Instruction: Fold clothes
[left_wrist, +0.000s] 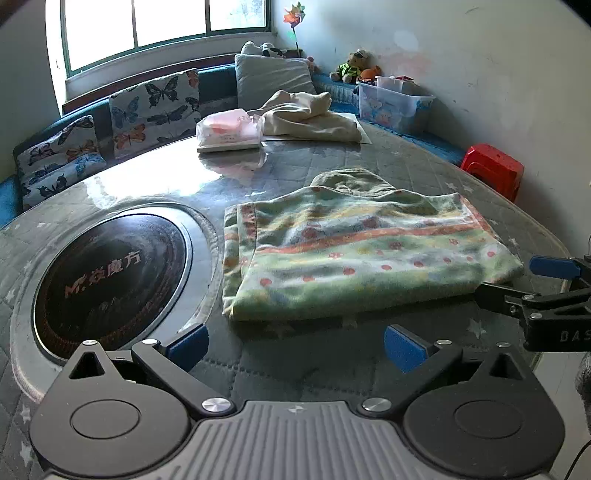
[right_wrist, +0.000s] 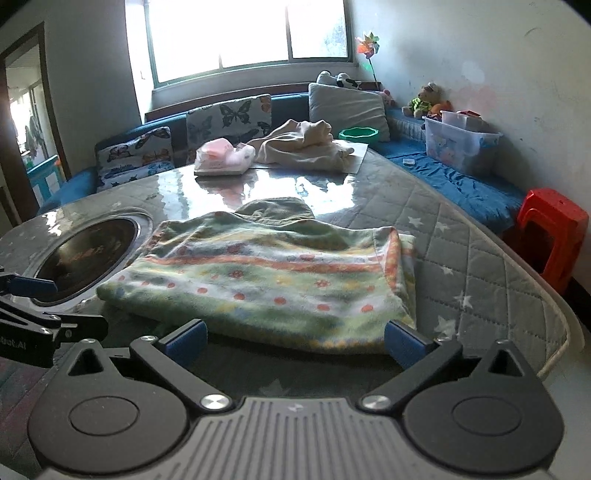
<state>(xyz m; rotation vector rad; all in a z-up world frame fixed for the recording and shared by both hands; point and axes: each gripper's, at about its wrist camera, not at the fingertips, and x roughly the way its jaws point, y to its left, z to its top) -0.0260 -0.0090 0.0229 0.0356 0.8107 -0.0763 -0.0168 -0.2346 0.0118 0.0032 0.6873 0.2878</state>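
Setting: we hold 2 grippers over a round table (left_wrist: 424, 166) covered with a grey quilted cloth under a glossy clear sheet.
Garment: a green fleece top (left_wrist: 354, 258) with orange bands and red dots lies folded into a rough rectangle on the near half of the table, its hood or collar peeking out at the far edge.
Beside it: a dark round cooktop (left_wrist: 110, 273) is sunk into the table just left of the garment; the two look close but not touching.
Far side: a cream garment (left_wrist: 310, 118) lies crumpled at the far edge, next to a pink packet (left_wrist: 229, 129).
Left gripper (left_wrist: 295, 345): blue pads spread wide, nothing between them, sitting just short of the garment's near edge.
Right gripper (right_wrist: 295, 341): pads also spread wide and empty; the garment's near hem lies just beyond them.
How it will handle: we judge the fleece soft, light and limp, so it should sag and slide on the glossy sheet if dragged.
Where to take hold: we would pinch all layers together at the 2 near corners, 1 per gripper, so the fold stays stacked.
Risk: catching only the top layer would likely peel the fold open.
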